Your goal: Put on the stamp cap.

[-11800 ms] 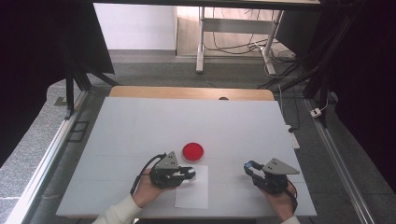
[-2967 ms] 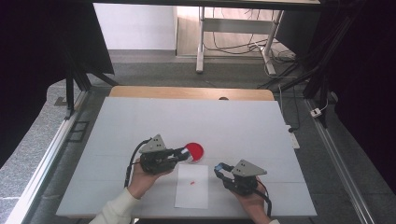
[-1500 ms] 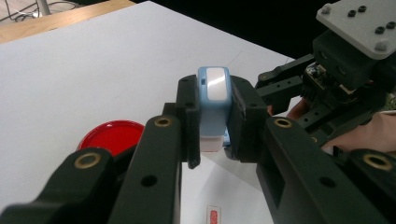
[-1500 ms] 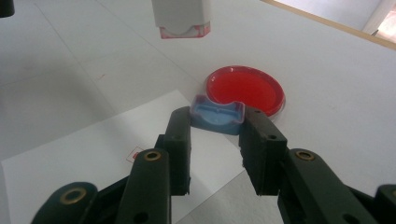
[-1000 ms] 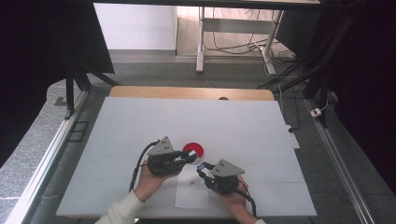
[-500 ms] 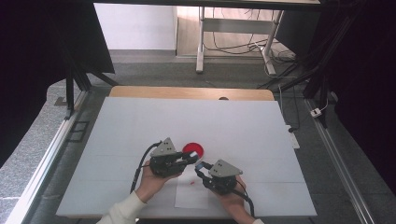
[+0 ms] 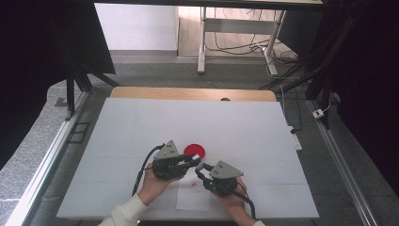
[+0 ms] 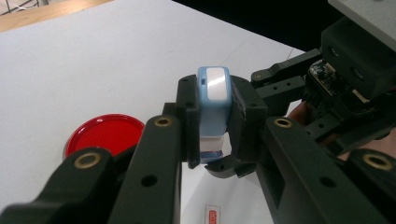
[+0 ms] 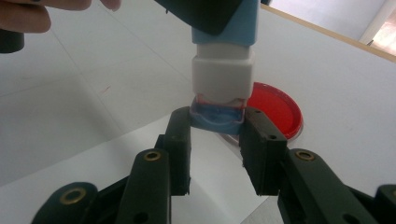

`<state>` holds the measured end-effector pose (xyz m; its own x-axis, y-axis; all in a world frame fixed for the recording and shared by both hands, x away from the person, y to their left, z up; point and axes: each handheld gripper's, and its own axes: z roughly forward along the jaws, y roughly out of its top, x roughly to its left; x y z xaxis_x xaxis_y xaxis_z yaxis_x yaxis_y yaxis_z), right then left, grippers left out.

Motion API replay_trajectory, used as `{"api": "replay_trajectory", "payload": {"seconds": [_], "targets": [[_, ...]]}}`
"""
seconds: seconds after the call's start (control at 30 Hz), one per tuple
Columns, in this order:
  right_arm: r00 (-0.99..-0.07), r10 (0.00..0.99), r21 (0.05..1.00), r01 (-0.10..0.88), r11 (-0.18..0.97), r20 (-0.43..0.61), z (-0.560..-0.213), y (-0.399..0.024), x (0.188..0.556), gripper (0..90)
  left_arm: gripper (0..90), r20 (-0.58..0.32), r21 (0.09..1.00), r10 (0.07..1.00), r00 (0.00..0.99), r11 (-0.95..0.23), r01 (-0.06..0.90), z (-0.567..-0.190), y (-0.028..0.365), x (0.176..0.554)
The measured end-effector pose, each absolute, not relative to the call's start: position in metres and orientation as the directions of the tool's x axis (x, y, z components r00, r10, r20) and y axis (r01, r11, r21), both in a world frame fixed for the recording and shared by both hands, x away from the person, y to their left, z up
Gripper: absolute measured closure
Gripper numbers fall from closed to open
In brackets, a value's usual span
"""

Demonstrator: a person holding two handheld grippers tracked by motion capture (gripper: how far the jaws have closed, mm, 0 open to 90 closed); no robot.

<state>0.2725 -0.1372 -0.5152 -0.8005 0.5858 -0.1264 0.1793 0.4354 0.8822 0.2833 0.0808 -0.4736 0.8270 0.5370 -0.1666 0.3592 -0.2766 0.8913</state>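
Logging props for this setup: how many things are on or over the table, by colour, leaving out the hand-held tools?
Red: 1, the round dish
Blue and white: 1, the stamp
White: 1, the paper sheet
Total: 3

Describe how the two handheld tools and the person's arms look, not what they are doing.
Both tools, the left tool and the right tool, are black, each topped by a grey three-cornered plate and trailing a black cable. Their jaws are black bars with brass-coloured pivot pins and small holes. The left forearm wears a white sleeve.
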Motion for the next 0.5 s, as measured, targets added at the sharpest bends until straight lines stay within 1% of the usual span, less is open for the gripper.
{"api": "replay_trajectory", "payload": {"seconds": [0.5], "targets": [[-0.798, 0.59, 0.882, 0.183, 0.435, -0.126, -0.5154, -0.1372, 0.2728, 64.1, 75.3, -0.162, 0.889, 0.533, 0.831, -0.286, 0.357, -0.4757, 0.0785, 0.2825]]}}
